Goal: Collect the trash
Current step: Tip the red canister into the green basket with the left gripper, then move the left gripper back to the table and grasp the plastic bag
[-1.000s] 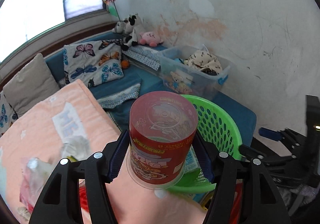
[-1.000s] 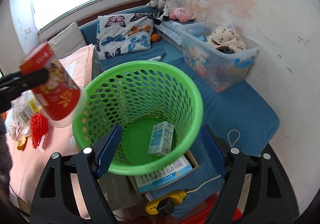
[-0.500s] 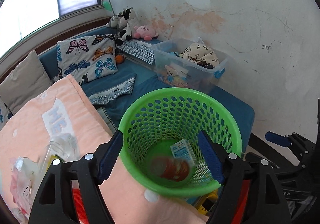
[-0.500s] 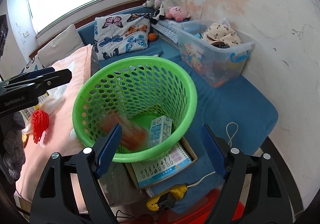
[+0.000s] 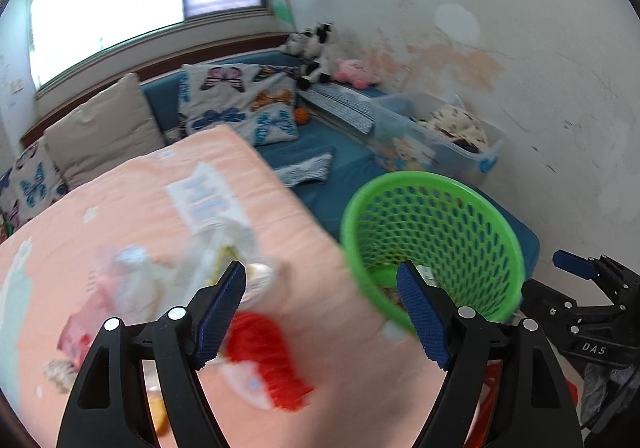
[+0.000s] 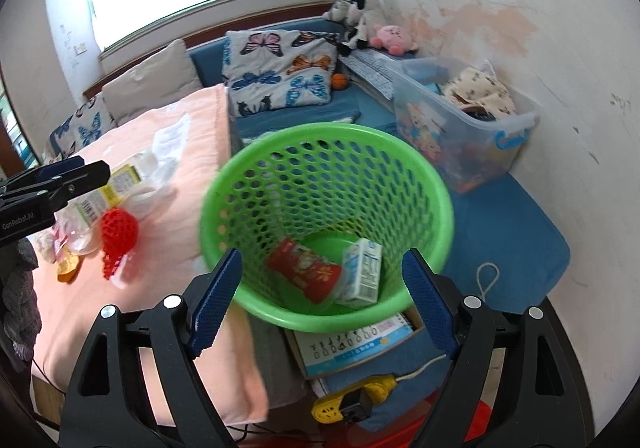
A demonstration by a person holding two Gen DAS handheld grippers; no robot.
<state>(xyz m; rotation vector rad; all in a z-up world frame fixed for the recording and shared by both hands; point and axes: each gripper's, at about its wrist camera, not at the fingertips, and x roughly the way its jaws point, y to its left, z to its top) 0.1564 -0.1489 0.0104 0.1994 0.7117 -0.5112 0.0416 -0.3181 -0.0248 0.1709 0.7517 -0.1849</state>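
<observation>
Left wrist view: the left gripper [image 5: 320, 312], jaws spread and empty, points at the red mesh [image 5: 266, 356] just ahead on the peach blanket [image 5: 132, 200], nearer than the right gripper [image 6: 320, 296], also spread. Green basket [image 6: 440, 184] holds a red cup [image 6: 304, 274] and carton [image 6: 362, 278].

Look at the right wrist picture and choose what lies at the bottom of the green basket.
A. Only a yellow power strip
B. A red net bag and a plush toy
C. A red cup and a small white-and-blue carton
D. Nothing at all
C: through the green basket rim, a red cup lies on its side, touching a small white-and-blue carton on the basket floor.
</observation>
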